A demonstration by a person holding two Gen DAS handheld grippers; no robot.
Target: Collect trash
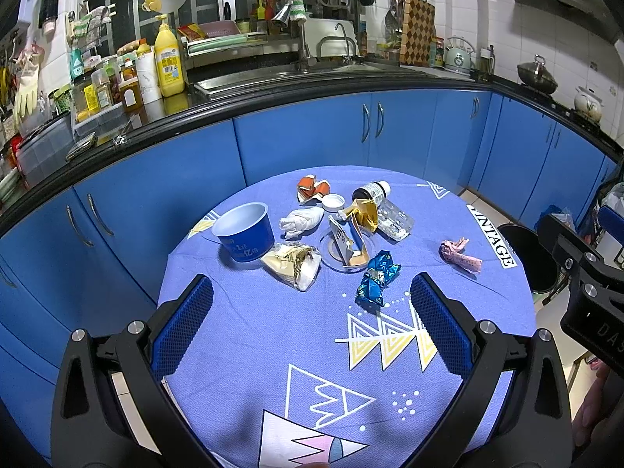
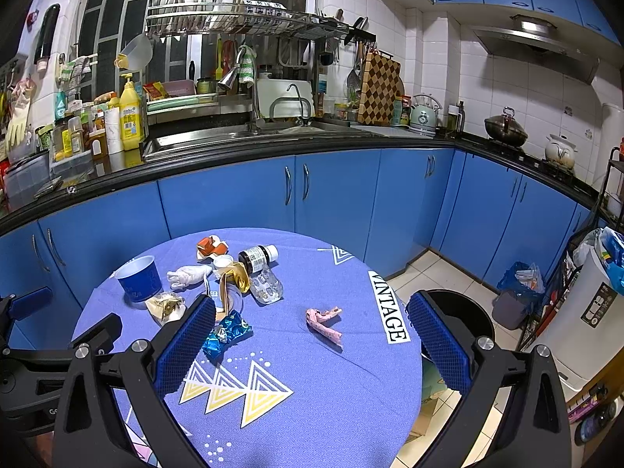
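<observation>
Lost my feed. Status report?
Left gripper and right gripper open, empty. Trash on table; pink wrapper lies apart. Nothing blocking.

left hand-held gripper [image 1: 312, 300] agape, right hand-held gripper [image 2: 312, 312] agape

Home kitchen, blue cabinets [image 2: 331, 199] across mid-frame, steel sink [image 2: 218, 136] and faucet [image 2: 238, 74] upper centre, dish rack [image 2: 234, 19] above, range hood [image 2: 538, 45] upper right, kettle [image 2: 423, 115].

Black angular gripper frames, silver round screws, fingers [image 1: 440, 323] padded in textured blue mesh, faint white lettering
</observation>
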